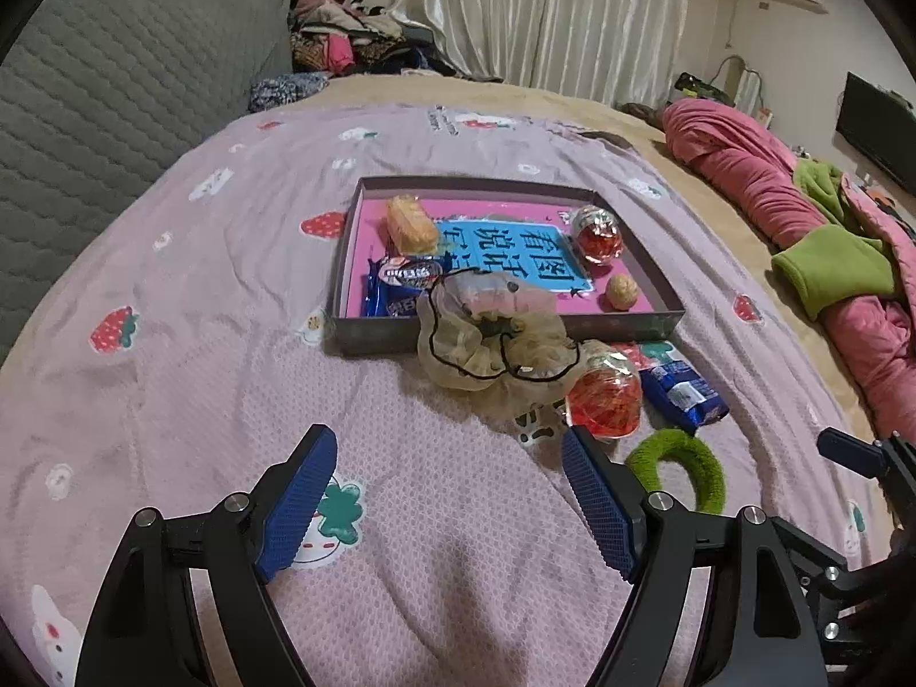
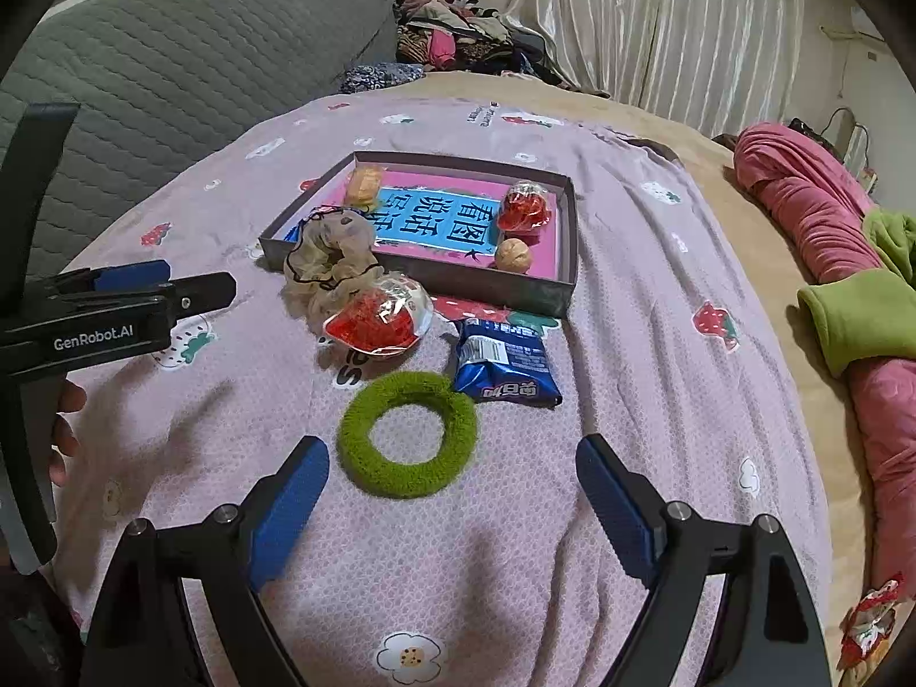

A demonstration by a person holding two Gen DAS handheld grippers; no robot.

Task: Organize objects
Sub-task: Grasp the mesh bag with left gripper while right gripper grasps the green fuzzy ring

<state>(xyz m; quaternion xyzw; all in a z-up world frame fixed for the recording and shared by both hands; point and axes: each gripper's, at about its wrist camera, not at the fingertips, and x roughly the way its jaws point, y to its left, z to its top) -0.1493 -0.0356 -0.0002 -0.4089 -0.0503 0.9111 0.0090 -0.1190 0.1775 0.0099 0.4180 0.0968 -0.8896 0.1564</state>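
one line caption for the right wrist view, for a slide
Open right gripper hovers before a green ring on the pink bedspread, with snacks beside a shallow box.

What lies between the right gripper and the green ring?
Nothing visible. The right gripper is open, and only bare pink blanket separates it from the green ring, which lies just ahead of its fingertips.

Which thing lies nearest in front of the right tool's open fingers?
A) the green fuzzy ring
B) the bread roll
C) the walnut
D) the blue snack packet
A: the green fuzzy ring lies on the blanket just ahead of the right tool, outside the box.
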